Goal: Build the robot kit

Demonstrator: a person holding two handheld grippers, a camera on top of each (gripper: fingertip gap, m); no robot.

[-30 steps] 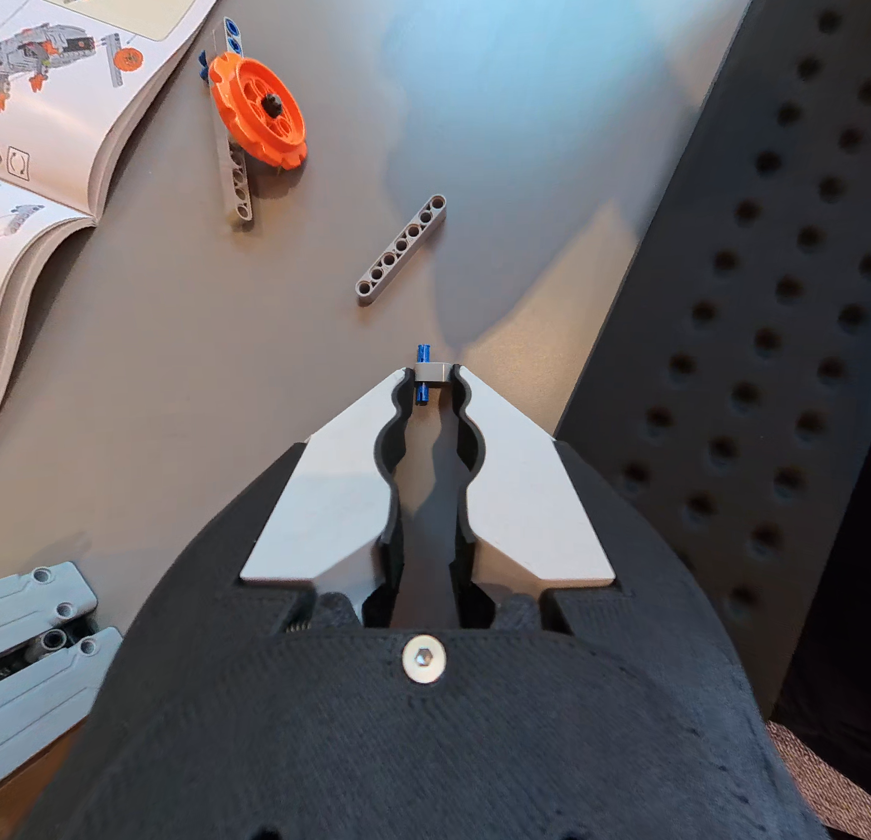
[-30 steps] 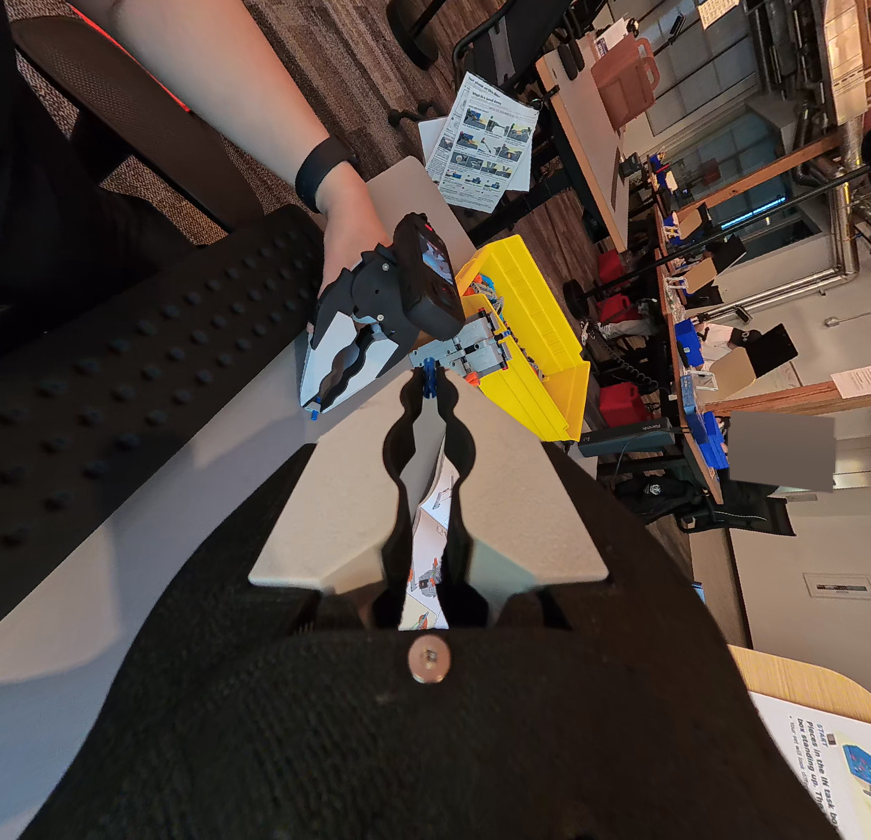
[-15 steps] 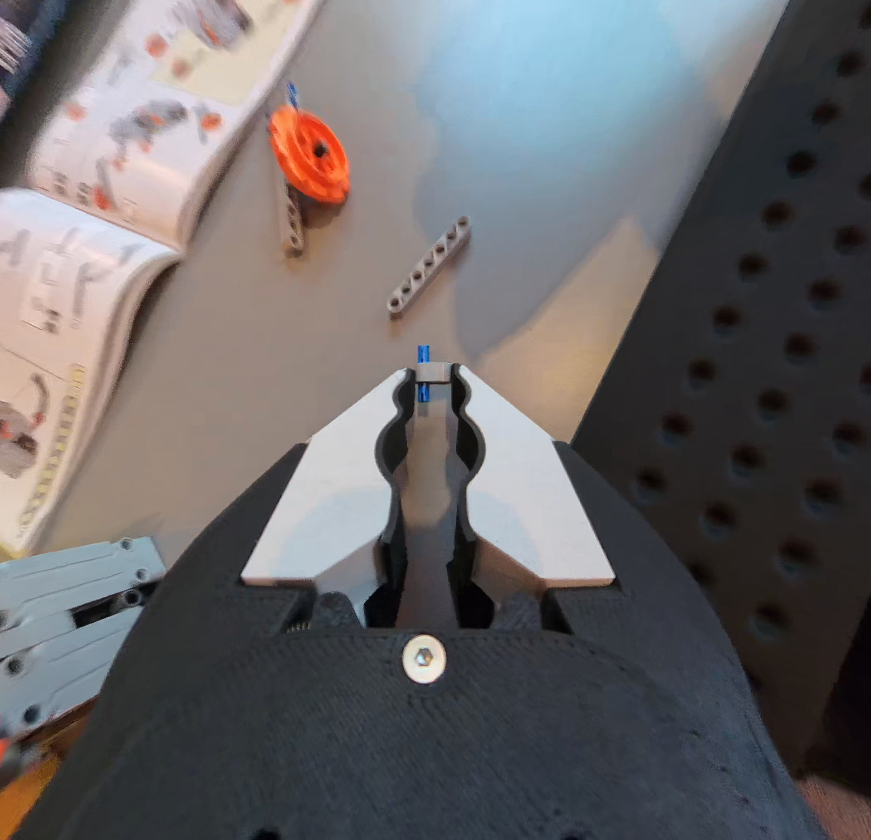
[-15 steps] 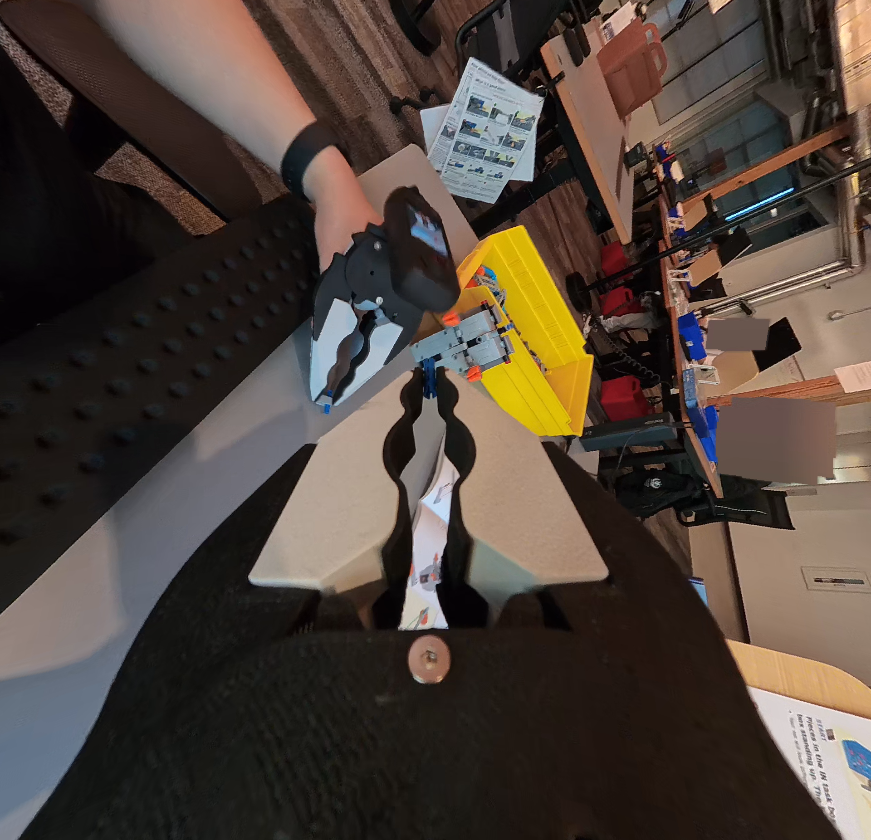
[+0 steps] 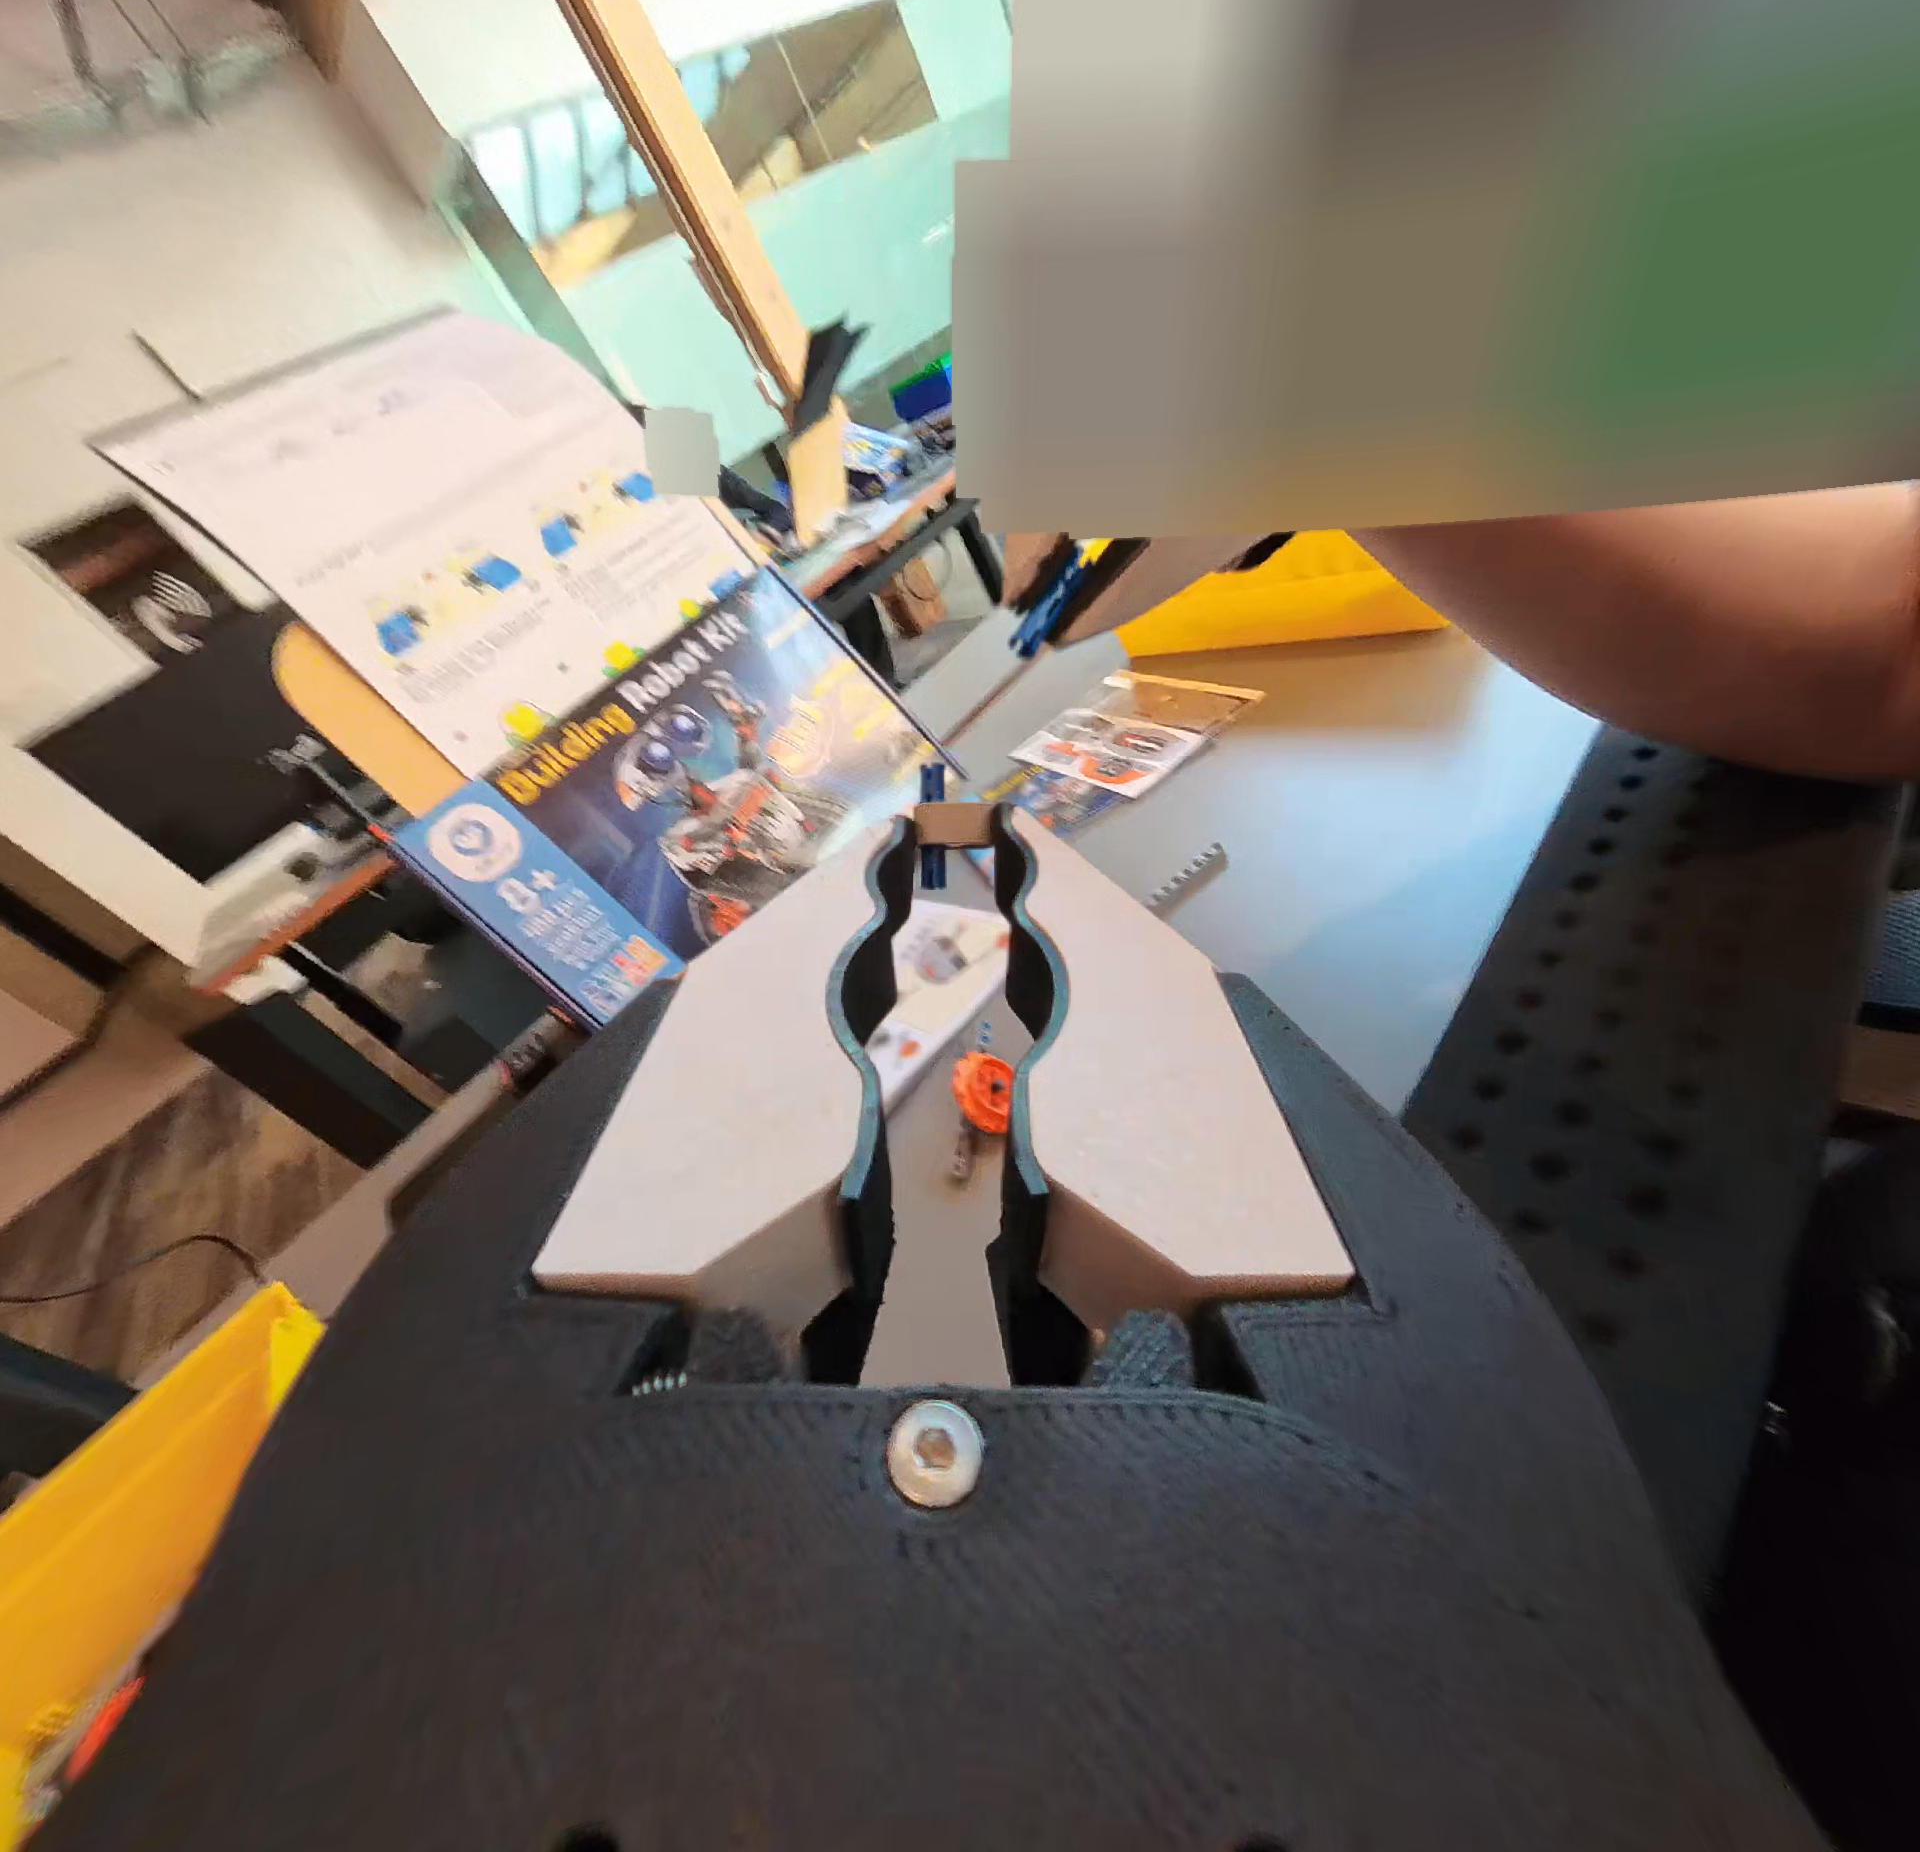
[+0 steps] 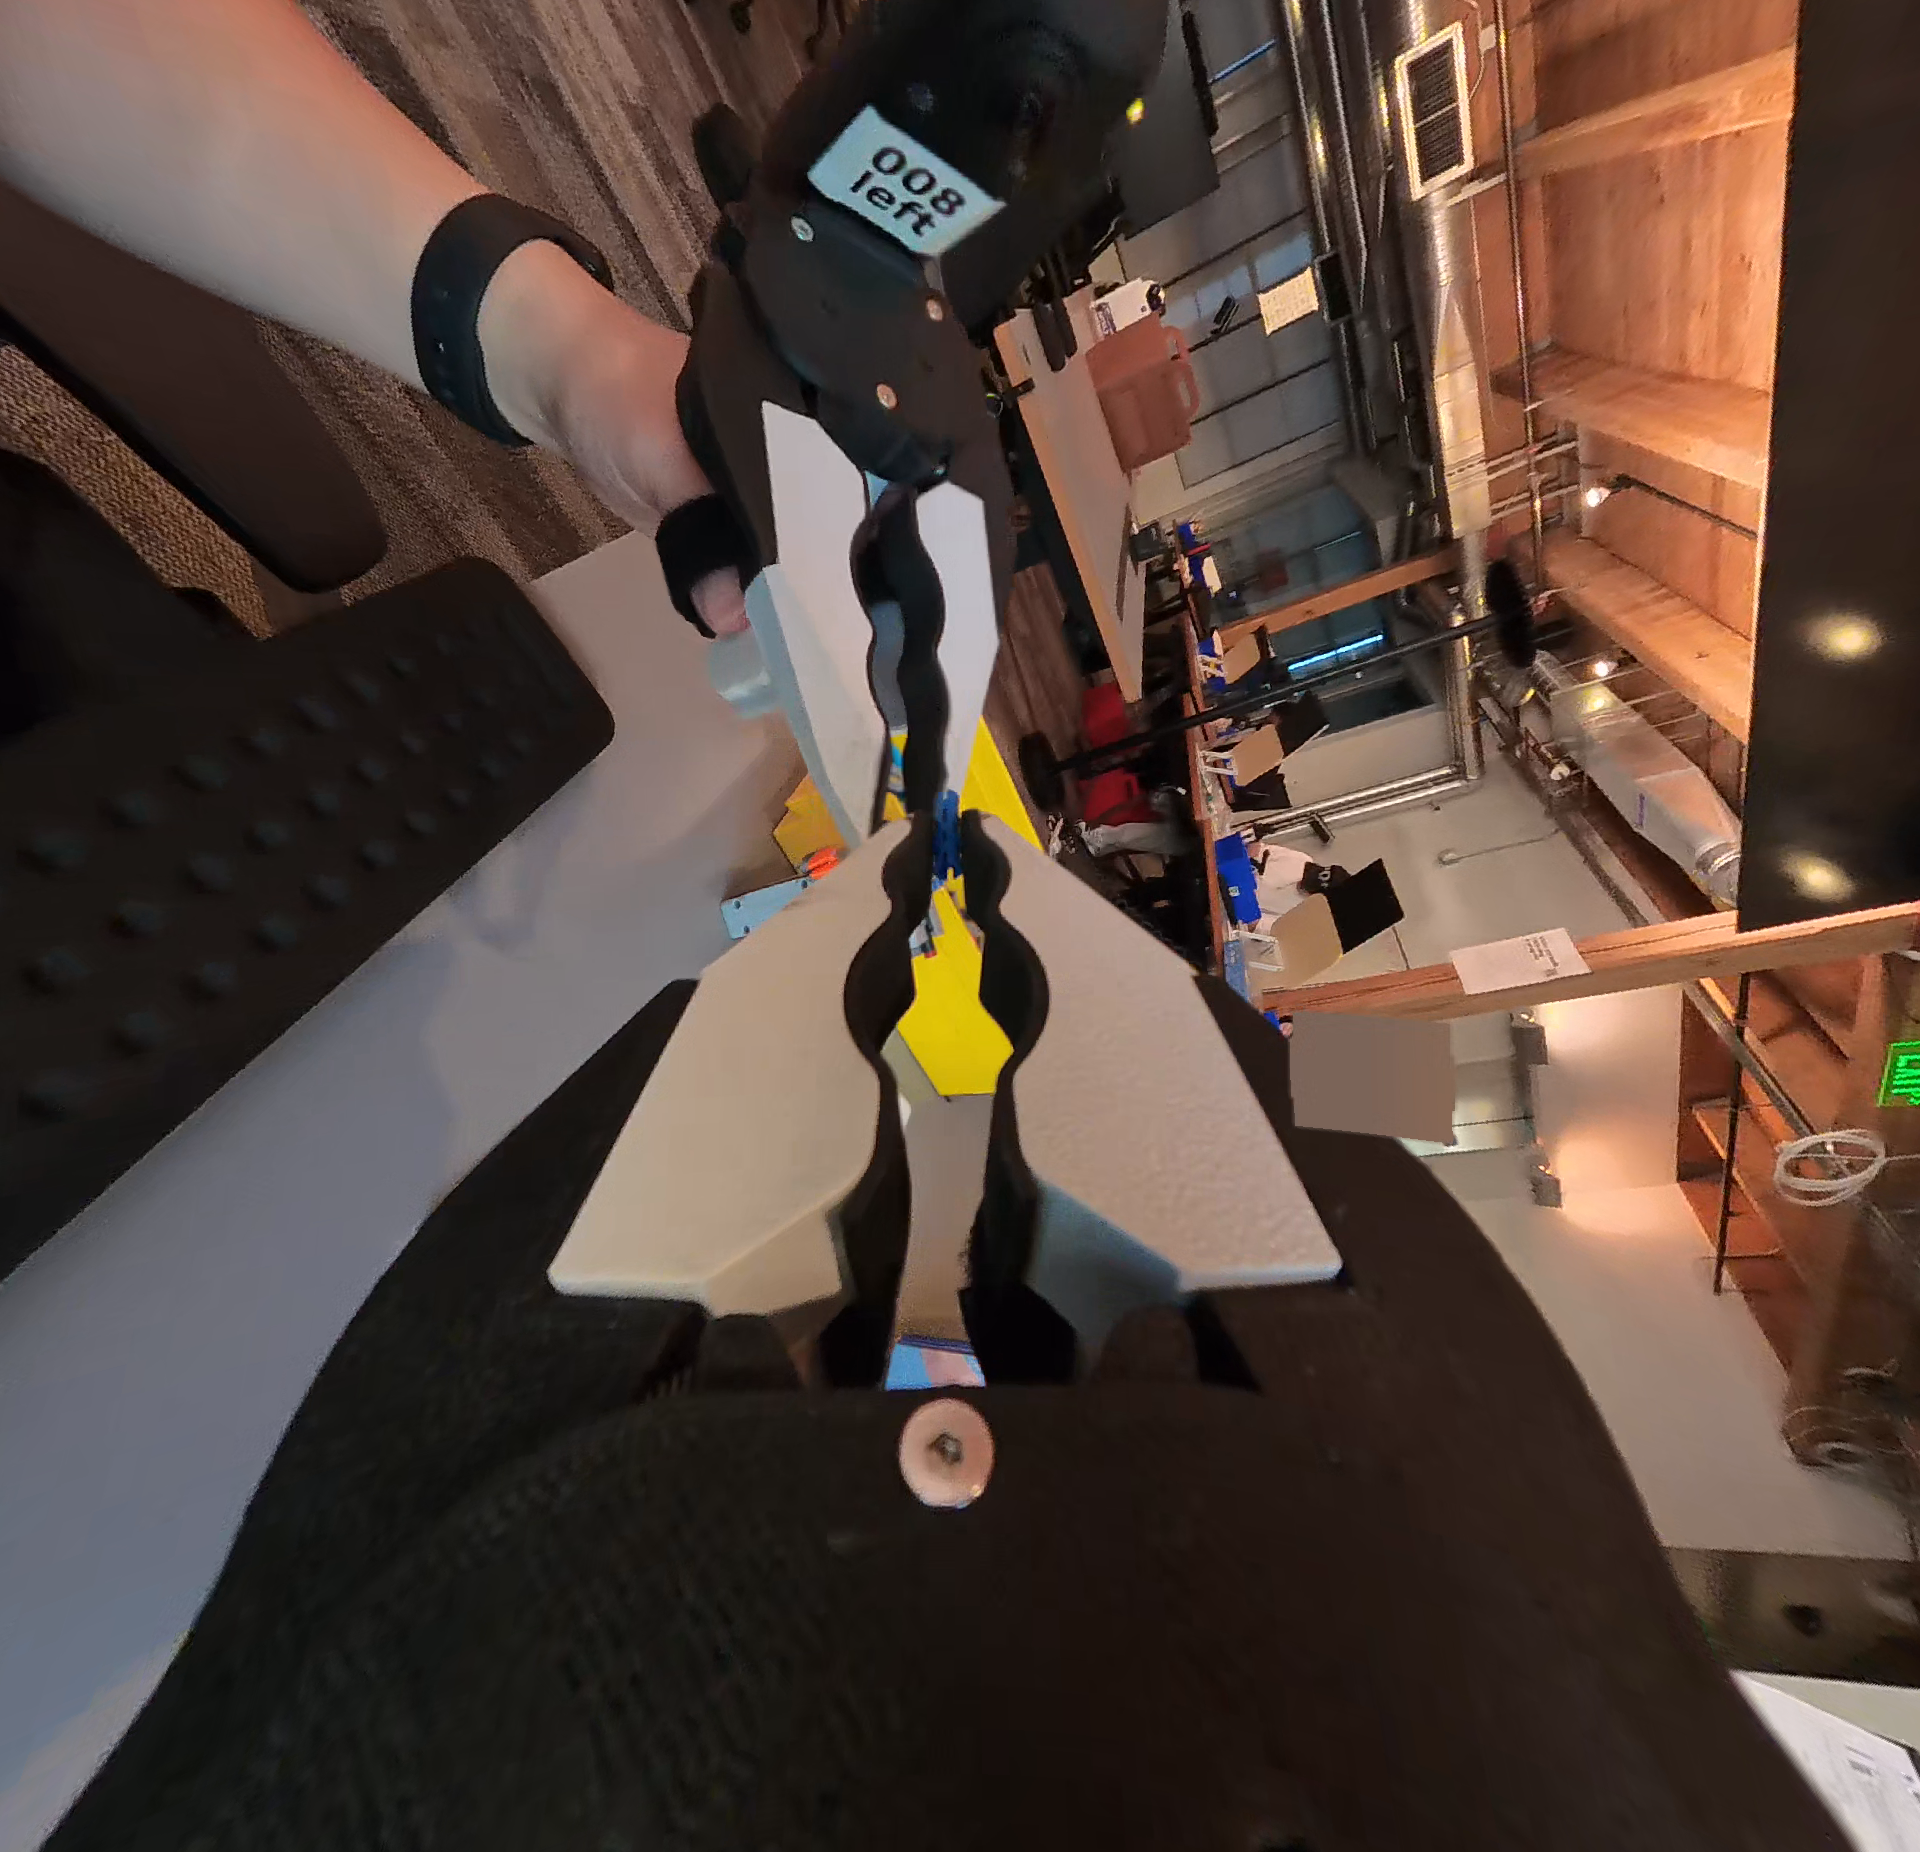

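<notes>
Both jaws nearly closed, left gripper (image 5: 954,826) pinching grey connector (image 5: 952,822), right gripper (image 6: 943,834) pinching blue pin (image 6: 944,834)

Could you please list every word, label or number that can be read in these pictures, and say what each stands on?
I do not copy writing; these things bear it:
Blue box: large printed lettering, legible.
White sheet above it: blurred.
White sticker on the body of the left gripper: short dark print, legible.
Paper note on a wooden beam: too small.
Green lit sign: cut off at the edge.
</notes>
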